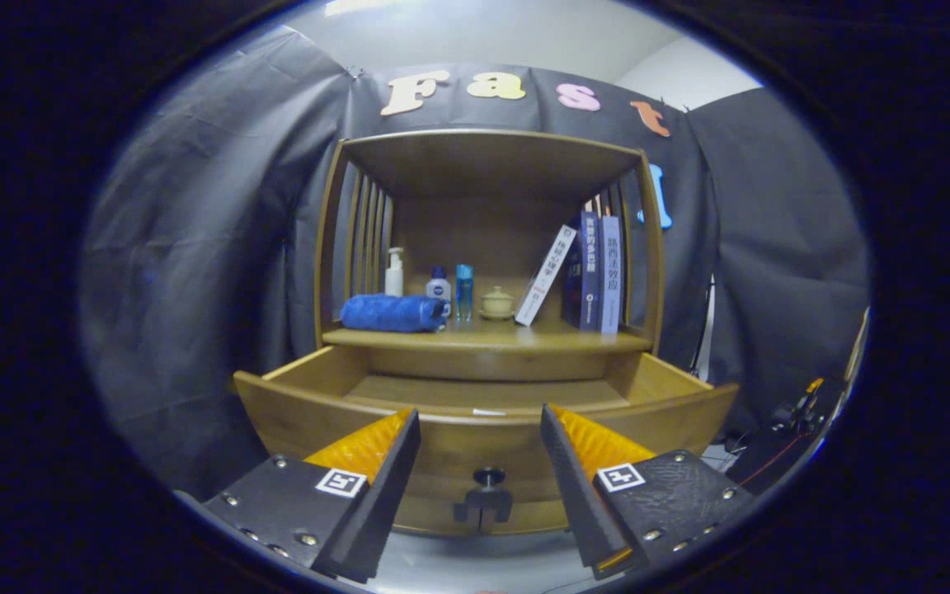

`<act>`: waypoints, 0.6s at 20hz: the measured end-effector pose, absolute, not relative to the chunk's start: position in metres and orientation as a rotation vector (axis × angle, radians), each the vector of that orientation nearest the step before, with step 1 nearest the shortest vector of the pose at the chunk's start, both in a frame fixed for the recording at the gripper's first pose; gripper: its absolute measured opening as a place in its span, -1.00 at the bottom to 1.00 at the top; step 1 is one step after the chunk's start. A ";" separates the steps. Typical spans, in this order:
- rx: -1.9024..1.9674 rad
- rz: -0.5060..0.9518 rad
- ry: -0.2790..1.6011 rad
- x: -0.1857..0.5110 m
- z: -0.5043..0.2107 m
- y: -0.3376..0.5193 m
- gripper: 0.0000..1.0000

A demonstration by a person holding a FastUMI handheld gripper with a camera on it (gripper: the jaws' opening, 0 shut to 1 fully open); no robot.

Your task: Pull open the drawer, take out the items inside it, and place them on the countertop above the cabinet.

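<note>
Standing pulled out toward the near side, the wooden drawer sits open below the cabinet's shelf, its front panel bowed across the space just beyond the gripper. On the drawer's floor, close behind the front panel, lies a small pale flat thing, too small to make out. A dark knob sticks out of the drawer's front, low down and between the two fingers. The jaws stand wide apart and grip nothing; the fingertips hang just short of the drawer's front, one to each side of the knob, touching neither.

Above the drawer runs the table, the wooden top of the cabinet, roofed by an open hutch with slatted sides. On its left lies a rolled blue towel. Behind the towel stands a white pump bottle, and to the right of that a small white bottle with a blue cap, then a slim blue bottle. Near the middle sits a little lidded cup on a saucer. To the right a white book leans against two upright blue books.
</note>
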State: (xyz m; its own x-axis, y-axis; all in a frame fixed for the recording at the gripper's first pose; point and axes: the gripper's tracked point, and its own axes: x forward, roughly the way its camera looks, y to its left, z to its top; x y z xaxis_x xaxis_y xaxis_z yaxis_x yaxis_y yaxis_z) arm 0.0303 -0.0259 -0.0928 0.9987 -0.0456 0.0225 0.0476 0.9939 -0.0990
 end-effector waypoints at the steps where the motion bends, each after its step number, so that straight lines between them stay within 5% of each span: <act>1: -0.099 -0.043 -0.025 0.034 -0.082 -0.022 0.73; 7: -0.099 -0.075 0.013 0.070 -0.045 -0.026 0.73; 12: -0.038 -0.060 0.227 0.118 -0.076 -0.028 0.73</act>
State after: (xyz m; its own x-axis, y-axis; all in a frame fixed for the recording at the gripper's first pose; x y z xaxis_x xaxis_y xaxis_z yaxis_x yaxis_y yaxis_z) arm 0.1181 -0.0277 -0.0760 0.9726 -0.0634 -0.2237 0.0547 0.9975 -0.0447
